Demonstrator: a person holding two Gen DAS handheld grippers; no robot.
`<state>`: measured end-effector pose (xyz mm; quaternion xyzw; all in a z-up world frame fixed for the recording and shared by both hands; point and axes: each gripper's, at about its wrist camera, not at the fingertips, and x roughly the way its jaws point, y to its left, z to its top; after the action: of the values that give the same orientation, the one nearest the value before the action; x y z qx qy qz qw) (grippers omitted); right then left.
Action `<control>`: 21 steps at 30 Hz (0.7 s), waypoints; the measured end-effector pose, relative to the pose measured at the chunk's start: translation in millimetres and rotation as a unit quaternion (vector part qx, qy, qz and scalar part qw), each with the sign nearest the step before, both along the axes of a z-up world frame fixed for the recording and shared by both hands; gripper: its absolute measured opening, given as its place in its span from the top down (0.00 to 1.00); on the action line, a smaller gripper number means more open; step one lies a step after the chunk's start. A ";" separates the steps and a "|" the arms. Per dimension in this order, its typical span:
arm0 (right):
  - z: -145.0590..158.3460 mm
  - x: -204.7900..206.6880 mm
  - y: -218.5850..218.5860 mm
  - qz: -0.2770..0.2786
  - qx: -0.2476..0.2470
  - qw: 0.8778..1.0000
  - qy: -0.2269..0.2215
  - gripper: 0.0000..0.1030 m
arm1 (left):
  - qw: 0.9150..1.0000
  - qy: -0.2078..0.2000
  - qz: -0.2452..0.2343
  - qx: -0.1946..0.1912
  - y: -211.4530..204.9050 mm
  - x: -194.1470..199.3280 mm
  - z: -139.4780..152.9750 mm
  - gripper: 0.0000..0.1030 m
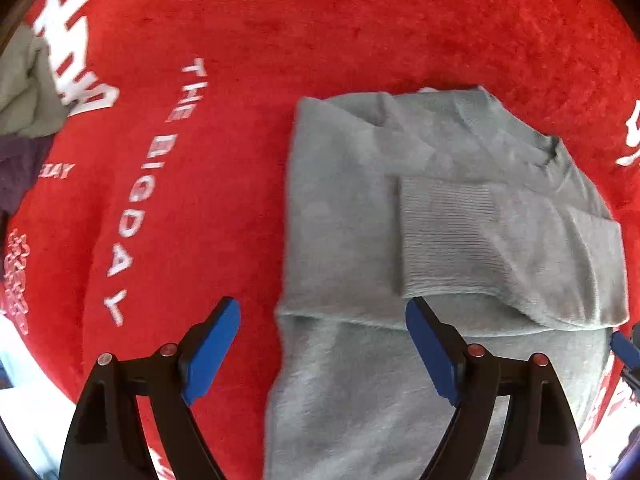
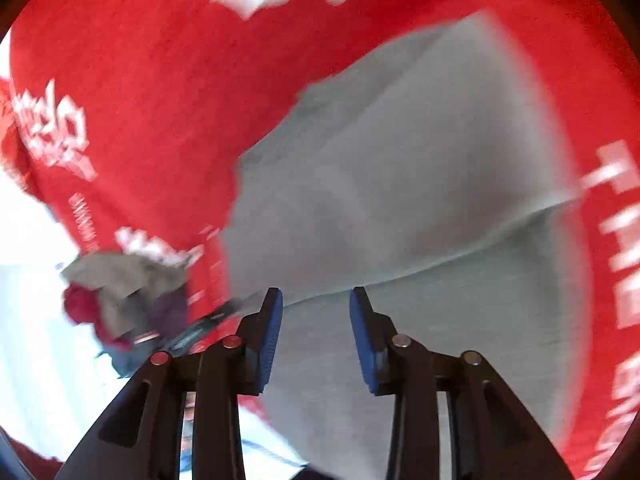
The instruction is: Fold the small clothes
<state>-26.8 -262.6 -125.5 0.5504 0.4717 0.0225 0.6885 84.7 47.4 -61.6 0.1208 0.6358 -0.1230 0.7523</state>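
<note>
A grey knit sweater (image 1: 400, 240) lies partly folded on a red fleece blanket (image 1: 280, 20), both sleeves laid over its body, a ribbed cuff (image 1: 444, 236) on top. My left gripper (image 1: 322, 328) hovers over the sweater's lower left edge, wide open and empty. The right wrist view is blurred: the same sweater (image 2: 400, 180) fills its middle, and my right gripper (image 2: 316, 320) is open and empty just above the cloth. A blue fingertip of the right gripper (image 1: 624, 348) shows at the right edge of the left wrist view.
The blanket carries white lettering (image 1: 132, 200). A pile of other clothes, olive and dark purple (image 1: 24, 120), lies at the blanket's left edge; it also shows in the right wrist view (image 2: 128, 296). A white surface (image 2: 32, 300) lies beyond the blanket.
</note>
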 end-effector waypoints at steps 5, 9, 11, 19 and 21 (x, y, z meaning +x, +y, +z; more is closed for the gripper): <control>-33.1 64.5 72.3 0.023 0.089 0.996 -0.016 0.62 | 1.000 -0.006 0.007 0.007 18.7 3.0 4.1 0.17; -61.3 76.2 88.5 -0.016 0.115 0.992 0.042 0.62 | 1.000 -0.003 0.016 -0.026 32.9 6.9 8.1 0.17; -67.1 71.9 90.1 -0.028 0.116 0.991 0.059 0.62 | 0.999 -0.011 0.018 -0.042 37.0 3.8 13.7 0.17; -64.8 73.1 79.8 -0.062 0.096 0.992 0.048 0.91 | 0.998 -0.028 -0.004 -0.050 35.6 -5.2 27.2 0.17; -60.2 73.3 85.4 -0.045 0.088 0.994 0.038 0.91 | 0.998 -0.029 -0.005 -0.052 37.2 -6.4 27.2 0.17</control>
<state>46.5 -177.2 -185.7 0.6301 0.4684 0.0120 0.6192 78.3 84.6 -34.4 0.0888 0.6058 -0.1562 0.7750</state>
